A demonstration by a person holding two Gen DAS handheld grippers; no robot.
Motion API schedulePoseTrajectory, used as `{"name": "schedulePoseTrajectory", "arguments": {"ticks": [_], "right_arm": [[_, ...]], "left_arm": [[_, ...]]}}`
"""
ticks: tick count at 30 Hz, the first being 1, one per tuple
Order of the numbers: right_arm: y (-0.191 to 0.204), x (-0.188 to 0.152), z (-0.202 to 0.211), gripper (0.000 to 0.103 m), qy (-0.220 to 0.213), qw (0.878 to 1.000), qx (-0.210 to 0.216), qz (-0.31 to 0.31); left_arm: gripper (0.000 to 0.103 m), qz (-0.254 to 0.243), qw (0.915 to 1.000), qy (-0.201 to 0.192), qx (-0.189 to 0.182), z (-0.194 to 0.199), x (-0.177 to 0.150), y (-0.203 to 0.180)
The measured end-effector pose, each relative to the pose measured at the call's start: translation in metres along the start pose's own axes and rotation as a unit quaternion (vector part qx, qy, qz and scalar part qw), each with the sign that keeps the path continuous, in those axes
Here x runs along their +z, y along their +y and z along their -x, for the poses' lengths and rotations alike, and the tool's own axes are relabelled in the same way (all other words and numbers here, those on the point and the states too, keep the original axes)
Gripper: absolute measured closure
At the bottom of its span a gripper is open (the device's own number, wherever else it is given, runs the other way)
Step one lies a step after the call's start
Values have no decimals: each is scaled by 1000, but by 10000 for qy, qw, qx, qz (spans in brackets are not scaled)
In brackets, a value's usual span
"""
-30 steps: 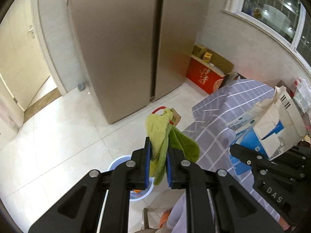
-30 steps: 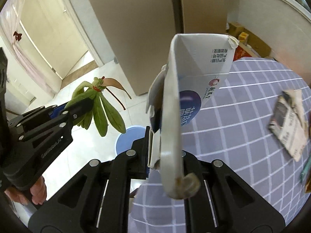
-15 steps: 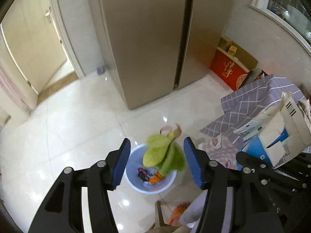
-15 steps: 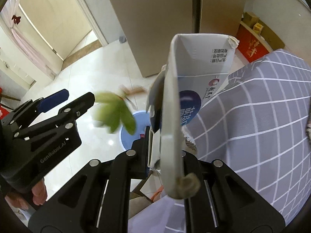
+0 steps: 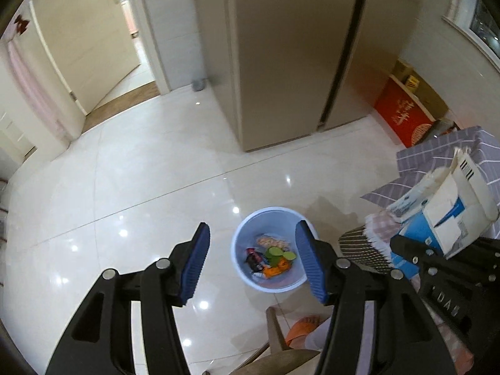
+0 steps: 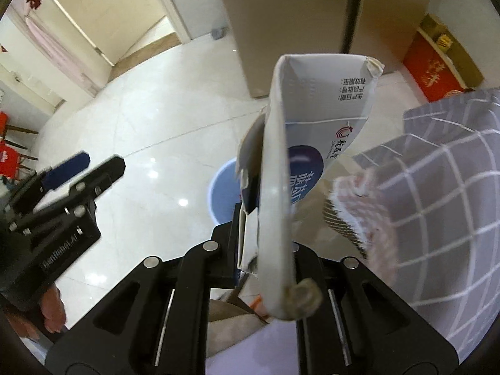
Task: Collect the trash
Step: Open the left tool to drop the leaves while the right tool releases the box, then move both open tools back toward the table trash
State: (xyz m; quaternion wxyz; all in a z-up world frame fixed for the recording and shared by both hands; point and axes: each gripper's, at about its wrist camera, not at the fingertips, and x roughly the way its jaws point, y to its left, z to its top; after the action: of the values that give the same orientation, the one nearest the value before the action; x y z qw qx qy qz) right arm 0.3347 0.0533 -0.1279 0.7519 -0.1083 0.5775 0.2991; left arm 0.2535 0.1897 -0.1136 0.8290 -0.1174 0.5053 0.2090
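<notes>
Since the earlier frame, your leaves have dropped into the blue bin, lower centre; left gripper hangs released above it. Your right gripper, jaws opening, holds the carton; checked tablecloth crowds the right.

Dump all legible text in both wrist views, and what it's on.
"DAS": body of the right hand-held gripper, jaws opening with the carton between them.
"GenRobot.AI": body of the left hand-held gripper, somewhat blurred.
Carton: Chinese print and a barcode, too small to read reliably.
Red box: gold Chinese character, too blurred.
</notes>
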Motion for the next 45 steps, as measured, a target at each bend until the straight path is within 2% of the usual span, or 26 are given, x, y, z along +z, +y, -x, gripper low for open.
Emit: {"name": "schedulePoseTrajectory", "arguments": {"ticks": [1, 2, 3, 5, 8, 14, 21, 29, 33, 37, 45], "right_arm": [[2, 3, 0, 76, -75, 10000, 61, -16], [4, 5, 1, 47, -162, 9998, 101, 5], [6, 6, 4, 38, -293, 9995, 103, 46], [10, 6, 8, 38, -505, 9986, -13, 162], [9, 6, 4, 38, -328, 9992, 66, 203], [3, -4, -2, 38, -189, 9996, -110, 193], [2, -19, 14, 38, -298, 9993, -120, 195], [-15, -36, 61, 38, -885, 9961, -35, -4], [-25, -46, 88, 33, -1213, 9926, -41, -96], [-42, -62, 117, 29, -1571, 9870, -244, -216], [-87, -97, 158, 20, -2006, 9755, -595, -679]], "left_arm": [[47, 35, 10000, 8, 10, 1, -2, 5], [47, 54, 10000, 7, 20, 1, -3, 8], [47, 78, 10000, 2, 49, 2, -4, 12], [47, 109, 9999, 9, 93, 2, -6, 18], [46, 161, 9997, 72, 150, -2, -6, 21], [46, 211, 9995, 148, 166, -5, -10, 22], [46, 90, 9998, -10, 197, 7, -9, 7], [46, -185, 9989, -423, 1, 37, -5, -27], [42, -423, 9966, -691, -152, 56, -8, -50], [40, -637, 9934, -862, -403, 73, -9, -77], [34, -1198, 9828, -1152, -808, 101, -16, -145]]}}
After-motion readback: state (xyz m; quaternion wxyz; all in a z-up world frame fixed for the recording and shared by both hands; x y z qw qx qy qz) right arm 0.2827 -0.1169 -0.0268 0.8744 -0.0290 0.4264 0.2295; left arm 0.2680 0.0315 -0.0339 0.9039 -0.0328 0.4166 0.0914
